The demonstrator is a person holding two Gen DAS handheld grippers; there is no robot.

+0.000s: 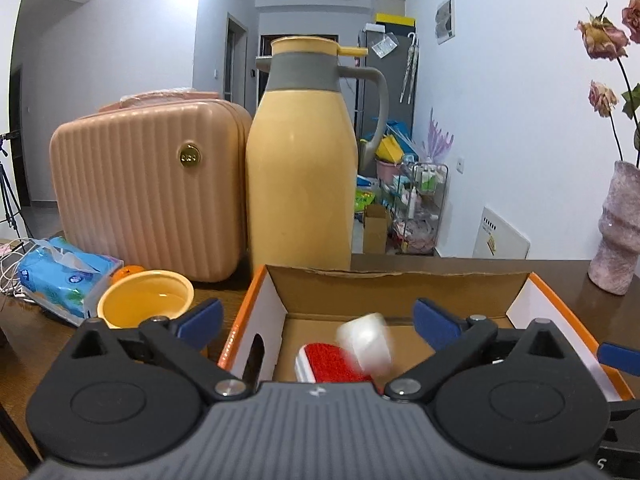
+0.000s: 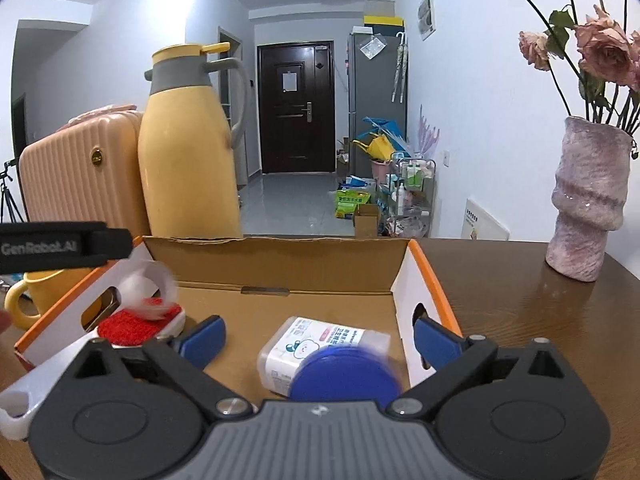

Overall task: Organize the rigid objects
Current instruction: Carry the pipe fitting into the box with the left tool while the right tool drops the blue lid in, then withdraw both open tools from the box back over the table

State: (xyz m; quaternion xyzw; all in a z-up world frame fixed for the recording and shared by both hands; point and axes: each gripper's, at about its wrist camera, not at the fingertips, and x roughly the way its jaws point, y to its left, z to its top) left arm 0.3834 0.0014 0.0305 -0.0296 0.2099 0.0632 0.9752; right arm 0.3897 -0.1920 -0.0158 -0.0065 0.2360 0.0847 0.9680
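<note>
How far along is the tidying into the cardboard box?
Done: the red-faced brush and a labelled plastic case lie in the cardboard box. In hand: nothing; the left claw and right claw gape open, with a blurred white piece and a blurred blue disc between their fingers, apparently dropping in. Possibly left: the yellow mug and tissue pack outside.

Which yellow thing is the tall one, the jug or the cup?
The jug. It towers behind the box with a grey collar and handle; the cup sits low beside it.
</note>
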